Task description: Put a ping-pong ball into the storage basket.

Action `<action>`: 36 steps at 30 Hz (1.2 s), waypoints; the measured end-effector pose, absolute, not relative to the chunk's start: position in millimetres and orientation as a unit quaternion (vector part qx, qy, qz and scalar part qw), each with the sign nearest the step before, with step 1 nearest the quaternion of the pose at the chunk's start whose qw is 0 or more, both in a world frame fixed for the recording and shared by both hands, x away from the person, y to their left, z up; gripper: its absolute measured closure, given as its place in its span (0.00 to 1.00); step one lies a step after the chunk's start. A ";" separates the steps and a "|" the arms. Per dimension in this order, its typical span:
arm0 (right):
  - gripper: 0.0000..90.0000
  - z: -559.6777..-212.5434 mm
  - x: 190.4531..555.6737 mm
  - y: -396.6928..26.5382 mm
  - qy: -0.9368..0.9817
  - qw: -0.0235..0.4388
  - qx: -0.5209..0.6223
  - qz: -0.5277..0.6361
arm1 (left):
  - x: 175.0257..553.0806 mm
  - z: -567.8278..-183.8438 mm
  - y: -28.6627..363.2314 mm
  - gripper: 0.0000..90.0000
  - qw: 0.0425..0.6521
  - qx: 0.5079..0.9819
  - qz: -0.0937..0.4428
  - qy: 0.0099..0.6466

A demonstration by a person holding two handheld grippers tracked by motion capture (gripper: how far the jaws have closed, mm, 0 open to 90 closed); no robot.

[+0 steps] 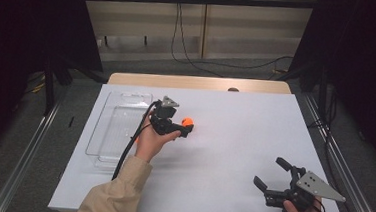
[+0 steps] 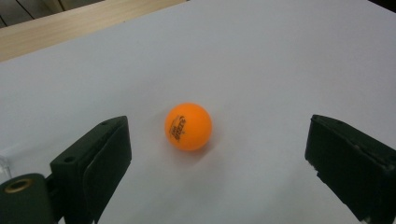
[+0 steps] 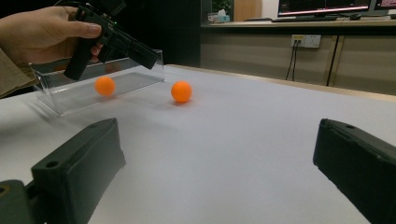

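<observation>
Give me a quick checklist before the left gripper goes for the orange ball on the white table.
1. Left gripper jaws open wide enough for the ball: ok.
2. Orange ball lies ahead between the two jaws, untouched: ok.
3. Ball sits free on the white table, nothing against it: ok.
4. Clear tray stands close by the left gripper, second orange ball showing at it: ok.
5. Right gripper open, holding nothing, well away from the ball: ok.
6. Whether the ball is at rest: cannot tell.
</observation>
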State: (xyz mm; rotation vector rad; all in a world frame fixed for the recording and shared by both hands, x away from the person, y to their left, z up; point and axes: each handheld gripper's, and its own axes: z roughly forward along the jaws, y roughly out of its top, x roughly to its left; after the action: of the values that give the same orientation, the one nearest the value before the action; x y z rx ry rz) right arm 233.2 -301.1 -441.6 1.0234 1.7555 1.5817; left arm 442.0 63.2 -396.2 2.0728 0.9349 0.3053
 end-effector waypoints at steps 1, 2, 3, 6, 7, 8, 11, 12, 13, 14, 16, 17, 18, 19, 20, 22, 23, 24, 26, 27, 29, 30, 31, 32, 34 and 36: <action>0.01 -441.6 233.2 -301.1 0.655 0.279 0.381 0.590 | 442.5 -396.4 62.9 0.08 0.410 0.825 0.121 0.371; 0.01 -441.6 233.2 -301.0 0.655 0.279 0.382 0.590 | 442.8 -396.4 63.0 0.08 0.408 0.826 0.123 0.369; 0.01 -441.7 233.2 -301.0 0.655 0.279 0.382 0.590 | 443.2 -396.8 62.8 0.08 0.407 0.827 0.122 0.369; 0.01 -441.6 233.2 -301.1 0.655 0.279 0.381 0.590 | 443.8 -397.8 61.8 0.08 0.407 0.826 0.121 0.370; 0.01 -441.6 233.2 -301.0 0.655 0.279 0.381 0.590 | 443.9 -398.3 61.2 0.08 0.408 0.825 0.122 0.371; 0.01 -441.6 233.1 -301.0 0.655 0.279 0.381 0.590 | 444.2 -398.5 61.0 0.08 0.407 0.825 0.123 0.371; 0.01 -441.7 233.2 -301.0 0.655 0.279 0.381 0.590 | 444.9 -399.0 60.3 0.08 0.406 0.826 0.124 0.371; 0.01 -441.6 233.2 -301.0 0.655 0.279 0.381 0.590 | 445.0 -399.1 59.8 0.08 0.406 0.826 0.124 0.371; 0.01 -441.5 233.2 -300.9 0.655 0.279 0.381 0.590 | 445.2 -399.1 59.6 0.08 0.405 0.827 0.124 0.369; 0.01 -441.5 233.1 -300.9 0.655 0.279 0.380 0.590 | 445.5 -399.2 59.4 0.08 0.404 0.829 0.123 0.368; 0.01 -441.5 233.2 -301.0 0.655 0.279 0.380 0.590 | 446.0 -399.7 58.6 0.08 0.405 0.827 0.123 0.369; 0.01 -441.6 233.2 -301.0 0.655 0.279 0.381 0.590 | 446.2 -399.9 58.4 0.08 0.405 0.827 0.123 0.370; 0.01 -441.6 233.1 -301.0 0.655 0.279 0.381 0.590 | 446.1 -400.1 57.9 0.08 0.406 0.826 0.121 0.372; 0.01 -441.6 233.2 -301.0 0.655 0.279 0.381 0.590 | 446.2 -400.2 57.5 0.08 0.407 0.825 0.121 0.373; 0.01 -441.6 233.2 -301.0 0.655 0.279 0.381 0.590 | 446.6 -400.3 57.6 0.08 0.407 0.826 0.122 0.372; 0.01 -441.6 233.2 -300.9 0.655 0.279 0.380 0.590 | 447.1 -400.5 57.6 0.08 0.405 0.826 0.121 0.373; 0.01 -441.6 233.2 -300.9 0.655 0.279 0.380 0.590 | 447.5 -400.9 57.4 0.08 0.406 0.825 0.121 0.374; 0.01 -441.6 233.1 -300.9 0.655 0.279 0.380 0.590 | 447.9 -401.1 57.5 0.08 0.406 0.825 0.122 0.374; 0.01 -441.6 233.1 -300.9 0.655 0.279 0.380 0.590 | 448.2 -401.3 57.5 0.08 0.403 0.827 0.121 0.373; 0.01 -441.6 233.1 -300.9 0.656 0.279 0.380 0.590 | 448.3 -401.6 57.3 0.08 0.404 0.827 0.122 0.373; 0.01 -441.7 233.3 -300.8 0.656 0.280 0.380 0.589 | 448.8 -401.8 56.9 0.08 0.403 0.827 0.122 0.372; 0.01 -441.8 233.3 -300.8 0.656 0.279 0.380 0.589 | 449.0 -401.9 56.7 0.08 0.403 0.827 0.122 0.372; 0.01 -441.8 233.3 -300.7 0.656 0.279 0.380 0.589 | 449.2 -401.9 56.5 0.08 0.403 0.827 0.124 0.371; 0.01 -441.8 233.3 -300.7 0.656 0.279 0.380 0.589 | 449.1 -402.3 55.8 0.08 0.405 0.826 0.120 0.374; 0.01 -441.7 233.3 -300.8 0.656 0.280 0.380 0.589 | 449.7 -402.5 55.7 0.08 0.403 0.827 0.122 0.372; 0.01 -441.8 233.3 -300.8 0.656 0.279 0.380 0.590 | 450.0 -402.7 55.5 0.08 0.401 0.828 0.122 0.373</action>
State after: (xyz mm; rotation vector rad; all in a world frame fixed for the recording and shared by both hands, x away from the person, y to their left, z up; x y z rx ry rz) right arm 233.3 -300.8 -441.8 1.0189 1.7591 1.5814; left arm 450.0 55.5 -402.7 2.0933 0.9420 0.3092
